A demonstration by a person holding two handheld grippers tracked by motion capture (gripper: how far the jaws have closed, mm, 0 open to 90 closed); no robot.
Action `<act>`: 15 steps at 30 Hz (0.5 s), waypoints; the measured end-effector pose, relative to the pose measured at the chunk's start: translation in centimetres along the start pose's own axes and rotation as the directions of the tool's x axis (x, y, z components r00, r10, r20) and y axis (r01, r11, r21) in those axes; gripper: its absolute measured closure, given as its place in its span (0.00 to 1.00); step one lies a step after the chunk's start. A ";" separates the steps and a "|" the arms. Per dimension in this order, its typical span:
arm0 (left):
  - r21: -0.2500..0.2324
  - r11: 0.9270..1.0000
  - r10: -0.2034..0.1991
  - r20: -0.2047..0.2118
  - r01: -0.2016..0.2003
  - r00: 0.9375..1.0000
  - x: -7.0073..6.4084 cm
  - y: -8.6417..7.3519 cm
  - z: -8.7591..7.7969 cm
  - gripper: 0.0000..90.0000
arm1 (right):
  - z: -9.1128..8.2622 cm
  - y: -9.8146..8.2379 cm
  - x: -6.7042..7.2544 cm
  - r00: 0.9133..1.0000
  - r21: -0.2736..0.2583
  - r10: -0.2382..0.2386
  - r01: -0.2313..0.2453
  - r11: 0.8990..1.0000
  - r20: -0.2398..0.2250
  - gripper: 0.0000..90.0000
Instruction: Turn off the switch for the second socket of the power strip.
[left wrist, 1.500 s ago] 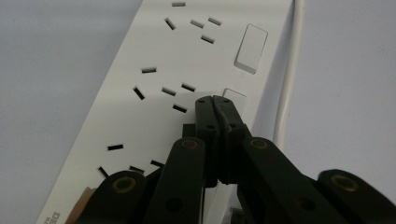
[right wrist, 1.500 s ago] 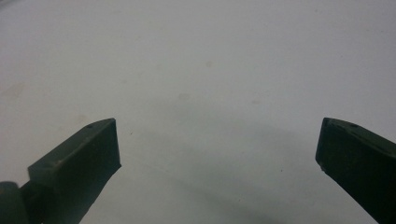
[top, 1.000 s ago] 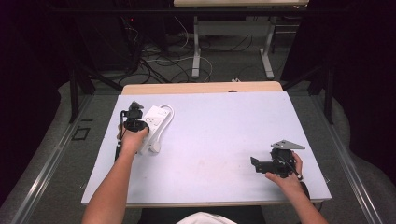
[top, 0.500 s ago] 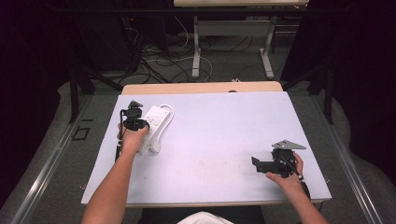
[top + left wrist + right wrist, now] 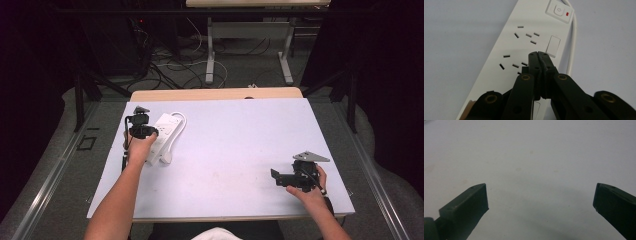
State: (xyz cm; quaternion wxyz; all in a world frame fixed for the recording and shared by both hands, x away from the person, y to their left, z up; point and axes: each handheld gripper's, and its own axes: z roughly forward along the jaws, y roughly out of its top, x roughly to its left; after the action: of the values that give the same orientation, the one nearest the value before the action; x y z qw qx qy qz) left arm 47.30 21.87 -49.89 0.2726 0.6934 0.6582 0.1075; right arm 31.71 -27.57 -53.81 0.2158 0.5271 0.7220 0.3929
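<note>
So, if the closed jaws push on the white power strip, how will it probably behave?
The power strip looks like a rigid plastic bar lying flat on the table, so it would probably slide or pivot, not tip or roll. Its smooth casing may be slippery on the smooth tabletop. The white cable bends beside it, so it is likely floppy and would drag behind.

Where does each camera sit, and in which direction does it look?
High view: above the person's side, looking forward and down on the table; both forearms, left gripper and right gripper show.
Left gripper view: on the left gripper, looking along shut jaws at the power strip.
Right gripper view: on the right gripper, jaws apart over bare table.
Shared: the power strip appears in the high and left gripper views.
</note>
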 end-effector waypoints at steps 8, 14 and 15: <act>-0.074 0.997 -0.003 0.010 0.004 1.000 -0.3 -0.1 -0.5 1.00 | -0.2 0.0 0.0 1.000 -0.006 0.000 0.000 1.000 0.000 0.00; -0.099 0.995 0.015 0.031 -0.012 0.999 -0.5 -0.1 -1.4 1.00 | -0.1 0.0 0.0 1.000 -0.013 -0.002 0.002 1.000 0.007 0.00; -0.102 0.995 0.020 0.036 -0.017 0.999 -0.5 -0.1 -1.6 1.00 | -0.1 0.0 0.0 1.000 -0.008 -0.003 0.003 1.000 -0.001 0.00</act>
State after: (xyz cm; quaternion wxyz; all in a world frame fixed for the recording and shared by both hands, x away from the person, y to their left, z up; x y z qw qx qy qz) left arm 46.38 21.72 -48.48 0.3186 0.6865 0.6404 0.1307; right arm 31.62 -27.59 -53.74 0.2183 0.5251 0.7212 0.3957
